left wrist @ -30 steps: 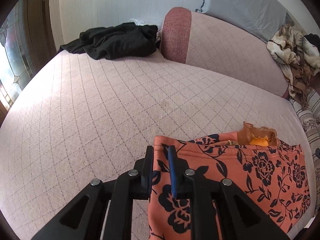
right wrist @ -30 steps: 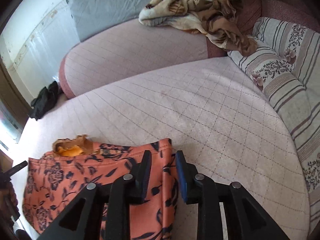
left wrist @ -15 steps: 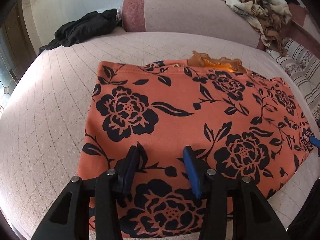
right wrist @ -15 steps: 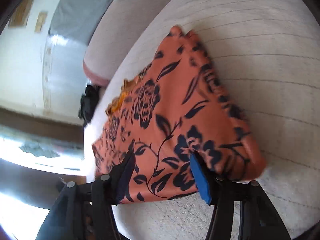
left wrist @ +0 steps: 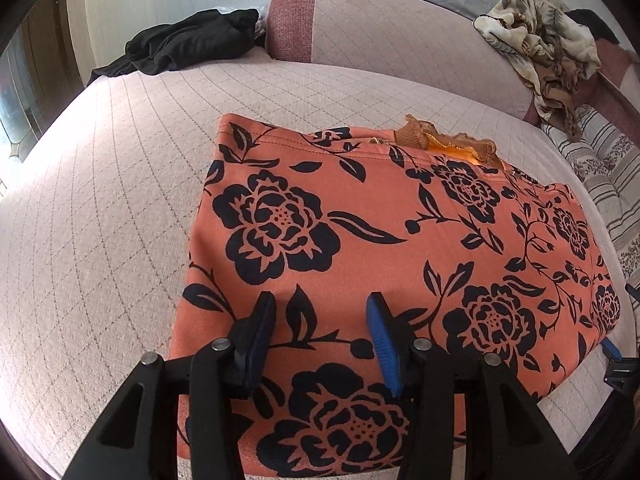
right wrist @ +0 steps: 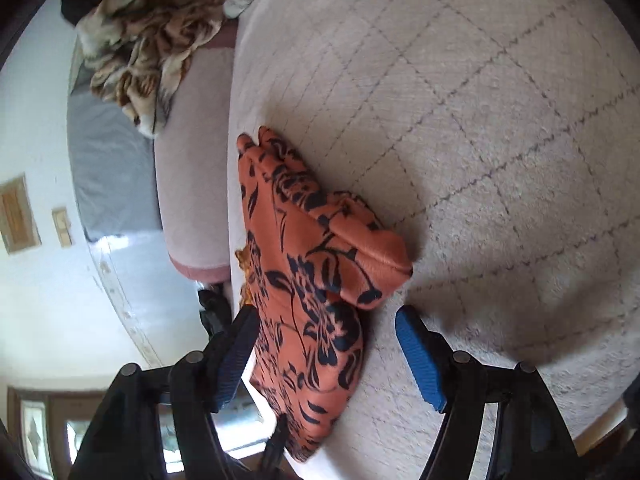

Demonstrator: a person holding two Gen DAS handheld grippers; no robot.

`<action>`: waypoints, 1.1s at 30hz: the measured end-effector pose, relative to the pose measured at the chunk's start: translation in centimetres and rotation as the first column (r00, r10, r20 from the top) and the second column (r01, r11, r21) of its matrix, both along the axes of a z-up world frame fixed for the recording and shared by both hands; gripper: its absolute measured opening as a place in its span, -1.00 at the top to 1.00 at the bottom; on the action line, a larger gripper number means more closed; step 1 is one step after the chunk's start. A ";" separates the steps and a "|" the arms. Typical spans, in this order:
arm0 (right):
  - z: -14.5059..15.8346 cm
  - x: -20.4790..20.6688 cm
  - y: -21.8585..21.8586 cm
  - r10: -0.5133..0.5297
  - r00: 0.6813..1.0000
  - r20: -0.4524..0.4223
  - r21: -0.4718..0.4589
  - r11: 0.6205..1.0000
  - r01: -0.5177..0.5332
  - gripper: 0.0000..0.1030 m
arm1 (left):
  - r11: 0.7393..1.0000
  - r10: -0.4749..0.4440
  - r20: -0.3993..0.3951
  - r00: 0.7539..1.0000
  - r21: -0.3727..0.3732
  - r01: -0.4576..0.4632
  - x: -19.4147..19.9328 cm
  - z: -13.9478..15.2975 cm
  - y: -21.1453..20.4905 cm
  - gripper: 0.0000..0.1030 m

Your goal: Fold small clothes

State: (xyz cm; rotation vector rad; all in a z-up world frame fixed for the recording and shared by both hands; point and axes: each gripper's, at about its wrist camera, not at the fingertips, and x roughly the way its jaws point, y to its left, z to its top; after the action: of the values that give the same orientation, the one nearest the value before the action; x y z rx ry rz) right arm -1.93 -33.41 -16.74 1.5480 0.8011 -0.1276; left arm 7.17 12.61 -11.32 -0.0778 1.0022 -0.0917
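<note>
On the quilted pink bed point(left wrist: 120, 208) lies the orange floral garment point(left wrist: 360, 232), folded into a rough rectangle with its black rose print facing up. At its far edge a scrap of brown lace with a bright orange lining point(left wrist: 448, 144) pokes out from under the fold.

From the left wrist view, the left gripper point(left wrist: 322, 328) hangs over the near part of the garment, jaws standing apart with the cloth below them — the pads do not pinch it. At the right border of that view, blue pad tips of the right gripper point(left wrist: 612, 350) show just beside the garment's right edge.

From the right wrist view, rolled sideways, the right gripper point(right wrist: 328, 354) straddles the garment's thick folded end point(right wrist: 320, 264). Its jaws are opening: the dark pad sits close against one side of the cloth, while the blue pad stands clear of it over bare bed, so nothing is clamped.

Farther back — a black heap of clothing point(left wrist: 184, 46) lies at the bed's far left corner beside a pink bolster point(left wrist: 400, 32). A crumpled beige-and-brown patterned cloth point(left wrist: 540, 44) drapes over the bolster's right end, and a striped pillow point(left wrist: 600, 168) lies at the right.
</note>
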 end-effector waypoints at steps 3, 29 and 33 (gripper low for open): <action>-1.0 -0.2 -0.9 -0.137 0.990 0.027 0.084 0.987 0.134 -0.08 | 1.000 -0.007 0.003 1.000 0.007 0.007 -0.1 0.0 0.0 0.07; 11.5 4.7 3.8 0.442 0.895 0.055 -0.632 0.710 -0.311 -0.39 | 0.999 0.000 0.069 0.998 -0.044 0.003 -1.8 3.3 0.4 -0.08; 6.3 7.8 5.0 0.494 0.870 -0.013 -0.525 0.737 -0.426 -0.37 | 1.000 0.014 -0.029 0.999 0.017 -0.013 -0.9 0.4 0.4 -0.14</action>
State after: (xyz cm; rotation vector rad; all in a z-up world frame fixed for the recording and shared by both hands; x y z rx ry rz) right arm 5.82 -28.46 -10.48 0.8063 0.9376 0.1208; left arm 6.25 13.03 -10.92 -0.0706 1.0317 -0.0698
